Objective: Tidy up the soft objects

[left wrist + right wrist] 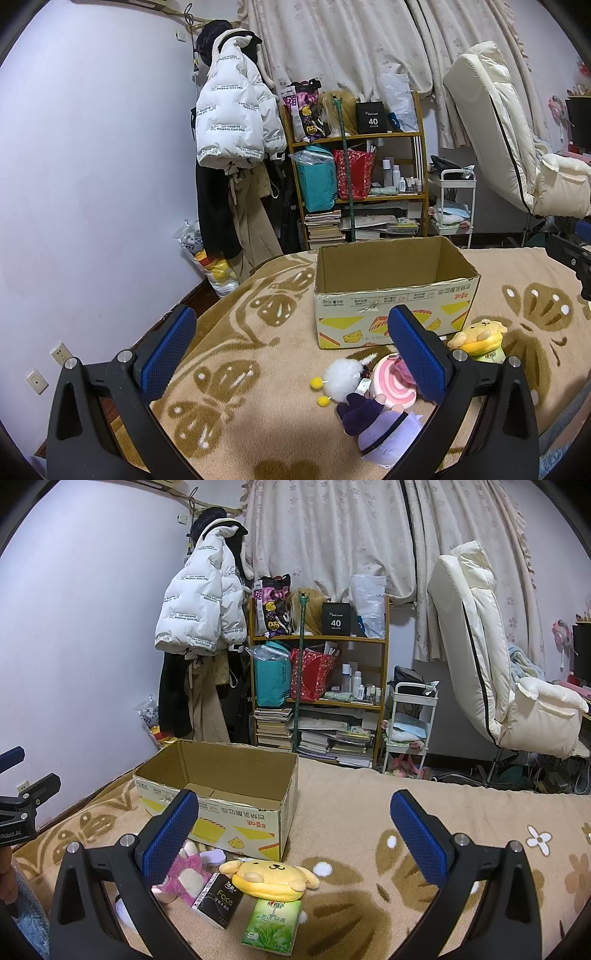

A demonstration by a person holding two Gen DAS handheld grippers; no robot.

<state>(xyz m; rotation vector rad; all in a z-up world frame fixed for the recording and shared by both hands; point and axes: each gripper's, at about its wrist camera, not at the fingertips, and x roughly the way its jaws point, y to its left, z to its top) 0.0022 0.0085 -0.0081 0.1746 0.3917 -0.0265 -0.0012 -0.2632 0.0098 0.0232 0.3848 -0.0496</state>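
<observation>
Left tongs [291, 354] spread, dimpled blue pads empty. On the fuzzy beige bed blanket [236, 406], lower centre, a fluffy white pompom toy [341, 378] lies beside a purple plush [384, 428]; a corrugated cardboard box [391, 291] stands behind. Right tongs [293, 834] spread over a flat yellow plush dog [271, 878].

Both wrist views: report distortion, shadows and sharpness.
Left wrist view: strong fisheye bend, black corners, left gripper casts a shadow on the blanket; cardboard box sharp. Right wrist view: same curvature, even indoor light, green tissue pack readable, no glare.
</observation>
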